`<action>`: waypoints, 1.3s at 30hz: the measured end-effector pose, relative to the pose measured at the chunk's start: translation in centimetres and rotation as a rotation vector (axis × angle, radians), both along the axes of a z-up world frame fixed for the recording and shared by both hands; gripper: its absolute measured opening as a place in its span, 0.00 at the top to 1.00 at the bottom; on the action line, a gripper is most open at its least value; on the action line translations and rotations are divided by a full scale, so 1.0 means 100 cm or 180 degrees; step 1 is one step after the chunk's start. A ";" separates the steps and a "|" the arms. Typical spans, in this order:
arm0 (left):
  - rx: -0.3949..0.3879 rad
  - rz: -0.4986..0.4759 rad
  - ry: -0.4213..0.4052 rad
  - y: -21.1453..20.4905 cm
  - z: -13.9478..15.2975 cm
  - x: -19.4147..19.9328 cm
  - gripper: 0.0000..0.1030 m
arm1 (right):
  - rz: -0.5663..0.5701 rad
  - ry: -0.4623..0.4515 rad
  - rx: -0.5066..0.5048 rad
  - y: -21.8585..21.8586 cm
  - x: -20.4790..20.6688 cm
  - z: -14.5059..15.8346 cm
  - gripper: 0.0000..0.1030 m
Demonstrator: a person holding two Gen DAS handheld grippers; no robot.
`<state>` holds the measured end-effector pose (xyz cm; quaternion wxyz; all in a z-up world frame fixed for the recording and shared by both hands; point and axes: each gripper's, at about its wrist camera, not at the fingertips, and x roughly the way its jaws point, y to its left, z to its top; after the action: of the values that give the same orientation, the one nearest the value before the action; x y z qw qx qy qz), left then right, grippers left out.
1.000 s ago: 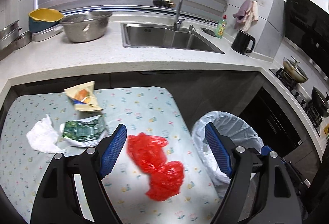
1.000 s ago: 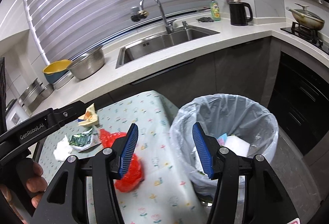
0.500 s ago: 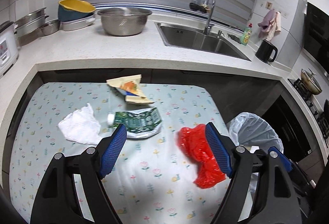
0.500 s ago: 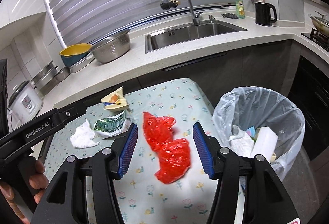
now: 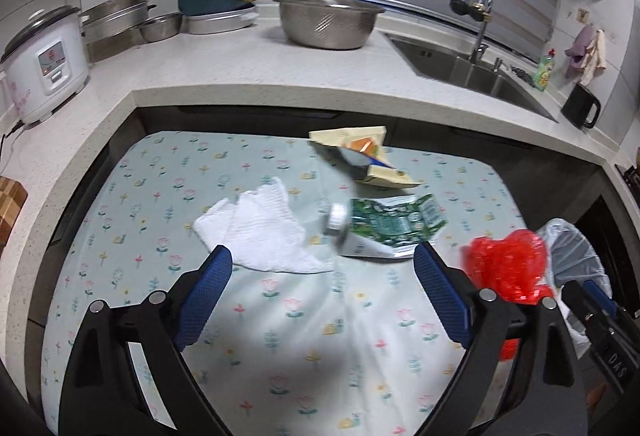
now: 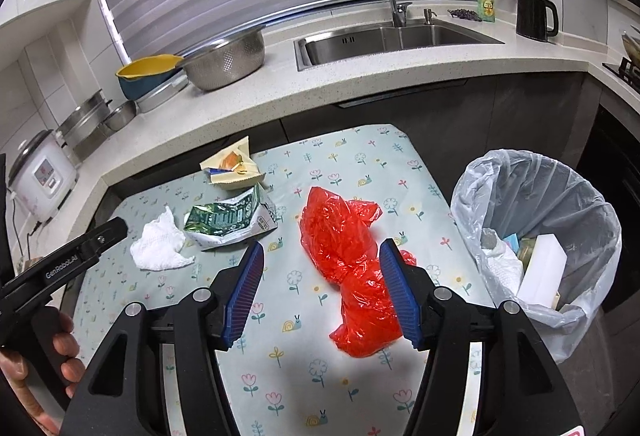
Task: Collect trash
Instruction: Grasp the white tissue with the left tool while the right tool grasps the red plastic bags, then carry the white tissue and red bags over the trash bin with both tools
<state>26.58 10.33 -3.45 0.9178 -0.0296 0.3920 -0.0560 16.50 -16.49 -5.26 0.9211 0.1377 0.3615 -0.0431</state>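
On the flowered tablecloth (image 5: 168,195) lie a crumpled white tissue (image 5: 260,232), a green-and-white carton with a cap (image 5: 384,226), a torn yellow wrapper (image 5: 360,155) and a red plastic bag (image 5: 506,268). My left gripper (image 5: 322,292) hovers above the cloth just short of the tissue and carton, its jaws opening, nothing between them. My right gripper (image 6: 322,292) hangs over the red plastic bag (image 6: 348,260), jaws opening; the bag lies on the cloth (image 6: 360,155) below them, not pinched. The lined bin (image 6: 592,203) stands right of the table.
The bin holds a white box and papers. Behind the table runs a counter (image 6: 280,75) with a steel colander (image 6: 228,59), a yellow-and-blue bowl (image 6: 146,73), a rice cooker (image 6: 38,171), a sink (image 6: 384,39) and a black kettle (image 6: 534,15). A hand (image 6: 60,352) holds the left gripper's handle.
Both grippers swung left, away from the bin. The left one now faces the tissue and carton instead of the red bag and stands wider; the right one now frames the red bag.
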 end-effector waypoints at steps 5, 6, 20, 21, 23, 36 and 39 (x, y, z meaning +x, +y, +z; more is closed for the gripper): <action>0.0049 0.0140 0.0103 0.023 -0.022 0.017 0.13 | -0.0059 0.0107 -0.0062 -0.001 0.018 -0.022 0.39; 0.0062 0.0166 0.0120 0.028 -0.027 0.021 0.13 | -0.0068 0.0126 -0.0071 -0.001 0.021 -0.025 0.39; 0.0272 0.0417 0.0418 0.061 -0.095 0.082 0.12 | -0.0074 0.0355 -0.0145 0.006 0.071 -0.073 0.38; 0.0254 0.0427 0.0432 0.061 -0.097 0.084 0.12 | -0.0070 0.0363 -0.0138 0.006 0.073 -0.075 0.38; 0.0217 0.0433 0.0461 0.061 -0.101 0.088 0.12 | -0.0064 0.0390 -0.0127 0.007 0.075 -0.080 0.38; 0.0223 0.0177 0.0474 0.048 -0.093 0.077 0.91 | 0.0044 0.0362 -0.0104 0.019 0.059 -0.074 0.61; 0.0192 0.0155 0.0386 0.046 -0.077 0.065 0.91 | 0.0063 0.0289 -0.0079 0.020 0.050 -0.062 0.61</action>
<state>33.08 14.92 -11.11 0.8939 -0.0149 0.4475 -0.0200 21.52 -14.51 -11.47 0.9058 0.1206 0.4037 -0.0446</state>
